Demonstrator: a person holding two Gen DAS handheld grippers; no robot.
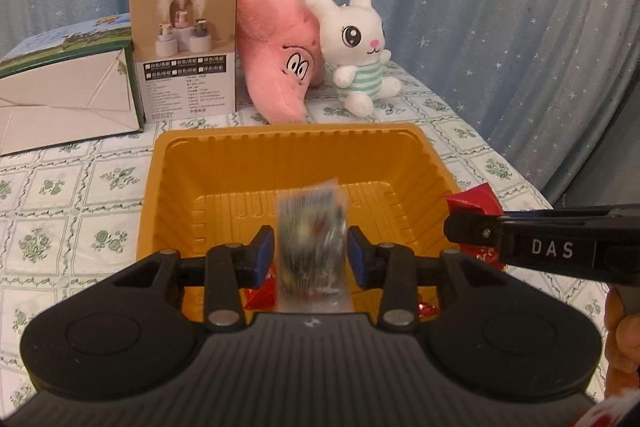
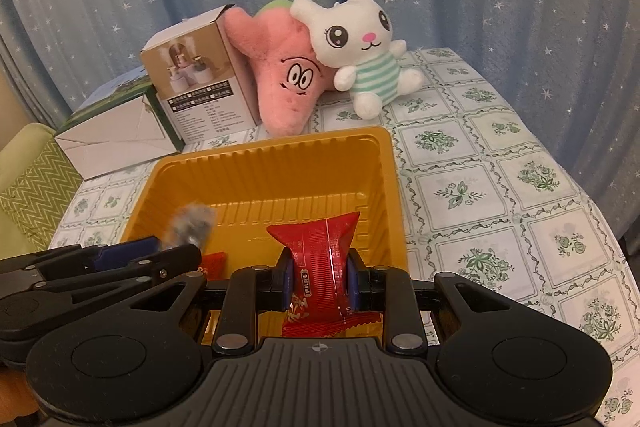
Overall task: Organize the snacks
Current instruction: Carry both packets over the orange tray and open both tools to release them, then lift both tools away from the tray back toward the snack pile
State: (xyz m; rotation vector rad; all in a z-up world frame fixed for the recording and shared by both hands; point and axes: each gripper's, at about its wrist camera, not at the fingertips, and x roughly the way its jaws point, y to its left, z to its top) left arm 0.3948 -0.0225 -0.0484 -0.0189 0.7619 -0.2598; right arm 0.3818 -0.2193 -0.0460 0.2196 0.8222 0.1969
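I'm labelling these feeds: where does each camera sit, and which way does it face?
Left wrist: on the left gripper, facing the yellow tray and toys; its jaws flank a blurred clear packet; right gripper enters from the right.
Right wrist: on the right gripper, facing the same way, jaws clamping a red packet; left gripper at left.
Shared: tray, bunny, pink plush.

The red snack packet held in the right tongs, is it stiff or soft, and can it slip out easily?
The red snack packet probably is soft and light: its film creases where the right tongs pinch it. The glossy wrapper may be slippery, though the blue pads seem to hold it. Its free top end would likely flop if swung over the yellow tray.
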